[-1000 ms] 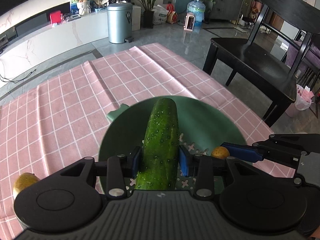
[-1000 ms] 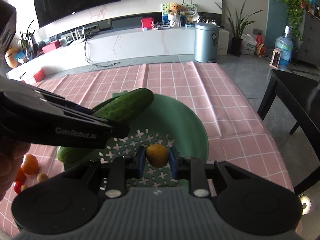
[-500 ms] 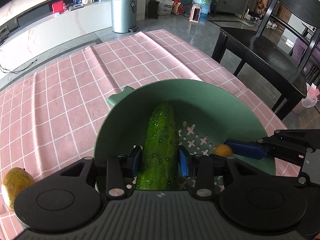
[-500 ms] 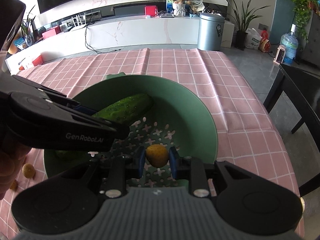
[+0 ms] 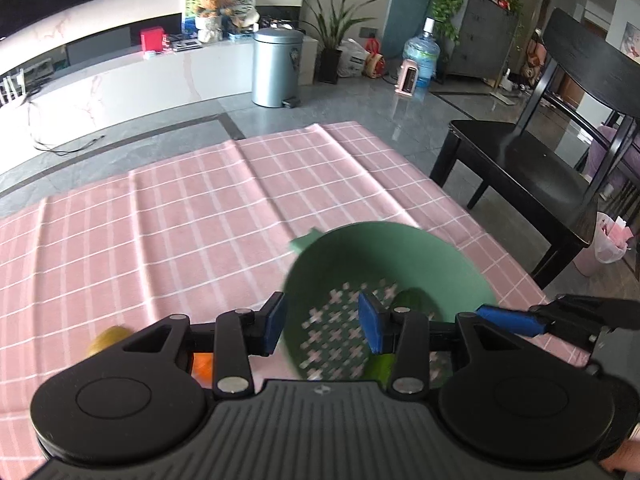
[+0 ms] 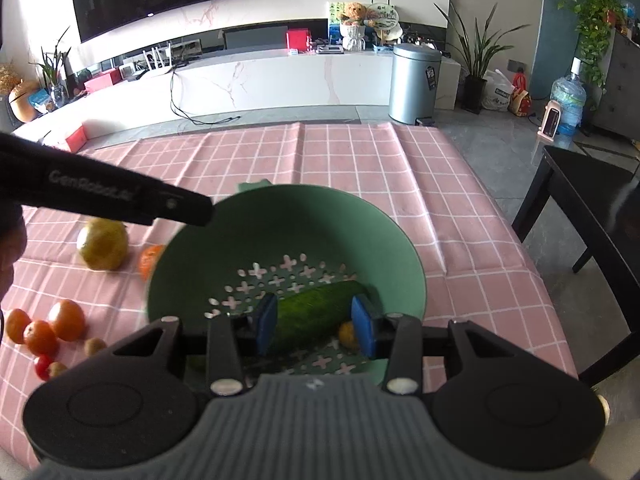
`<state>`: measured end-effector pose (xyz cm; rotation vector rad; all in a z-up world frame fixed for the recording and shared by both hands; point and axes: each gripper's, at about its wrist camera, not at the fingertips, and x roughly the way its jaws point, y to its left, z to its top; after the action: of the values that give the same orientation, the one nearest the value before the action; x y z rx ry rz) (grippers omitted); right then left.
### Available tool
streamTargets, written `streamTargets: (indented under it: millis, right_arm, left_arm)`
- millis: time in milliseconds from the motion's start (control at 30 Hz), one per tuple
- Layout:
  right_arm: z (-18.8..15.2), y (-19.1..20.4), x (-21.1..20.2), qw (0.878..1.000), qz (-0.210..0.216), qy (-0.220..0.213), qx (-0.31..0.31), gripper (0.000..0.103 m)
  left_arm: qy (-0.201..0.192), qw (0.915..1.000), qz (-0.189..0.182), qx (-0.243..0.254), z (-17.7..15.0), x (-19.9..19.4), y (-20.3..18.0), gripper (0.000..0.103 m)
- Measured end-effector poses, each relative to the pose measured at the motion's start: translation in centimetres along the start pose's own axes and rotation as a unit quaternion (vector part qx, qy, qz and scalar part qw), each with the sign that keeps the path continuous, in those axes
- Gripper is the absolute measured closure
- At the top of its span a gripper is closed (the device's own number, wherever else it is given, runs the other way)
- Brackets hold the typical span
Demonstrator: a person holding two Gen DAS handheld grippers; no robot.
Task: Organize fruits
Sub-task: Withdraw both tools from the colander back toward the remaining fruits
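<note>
Tablecloth (image 6: 360,160): pink check, spread under everything.
Colander (image 6: 304,224): green, on the tablecloth.
Cucumber (image 6: 316,308): lying inside the colander.
Left gripper (image 5: 322,322): above the colander's rim, jaws just opening, parted, nothing between.
Right gripper (image 6: 316,322): over the colander, jaws just opening, gripping nothing.
Small yellow fruit (image 6: 347,334): inside the colander, beside the cucumber.

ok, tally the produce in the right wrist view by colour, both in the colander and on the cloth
Green cucumber, in the colander: 1
Small yellow-orange fruit, in the colander: 1
Large yellow fruit: 1
Orange fruits: 4, one half hidden behind the colander
Small red fruit: 1
Small brown fruits: 2
Total: 10
</note>
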<state>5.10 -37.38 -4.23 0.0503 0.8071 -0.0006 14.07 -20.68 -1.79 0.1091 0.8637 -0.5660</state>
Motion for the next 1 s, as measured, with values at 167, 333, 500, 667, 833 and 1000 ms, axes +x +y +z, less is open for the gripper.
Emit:
streamTargets:
  millis: [167,333,500,667,833,1000]
  right_arm:
    - [-0.3,3.5,-2.6,1.000,0.018,-0.012,-0.016,0.064]
    - [-1.2,7.9,-3.8,0.998,0.039,-0.013,-0.036,0.064]
    - [-2.3,12.4,-4.3,0.996,0.056,-0.008,-0.063,0.064]
    - [-3.7,15.9,-4.0,0.995,0.061,0.004,-0.078,0.064]
    - [-4.8,18.3,-3.5,0.994,0.061,0.018,-0.091,0.064]
    - [-5.4,19.9,-3.1,0.993,0.057,0.028,-0.103,0.064]
  left_arm:
    - [-0.003,0.9990,0.036,-0.025,-3.3,-4.0,3.4,0.053]
    - [-0.004,0.9959,0.050,-0.076,-7.2,-7.4,7.4,0.053]
    - [-0.002,0.9921,0.062,-0.109,-11.1,-9.9,10.6,0.053]
    - [0.002,0.9889,0.066,-0.133,-14.1,-11.3,13.1,0.053]
    - [0.001,0.9876,0.064,-0.143,-16.4,-12.3,14.7,0.053]
    - [-0.001,0.9861,0.064,-0.153,-18.5,-13.1,16.0,0.053]
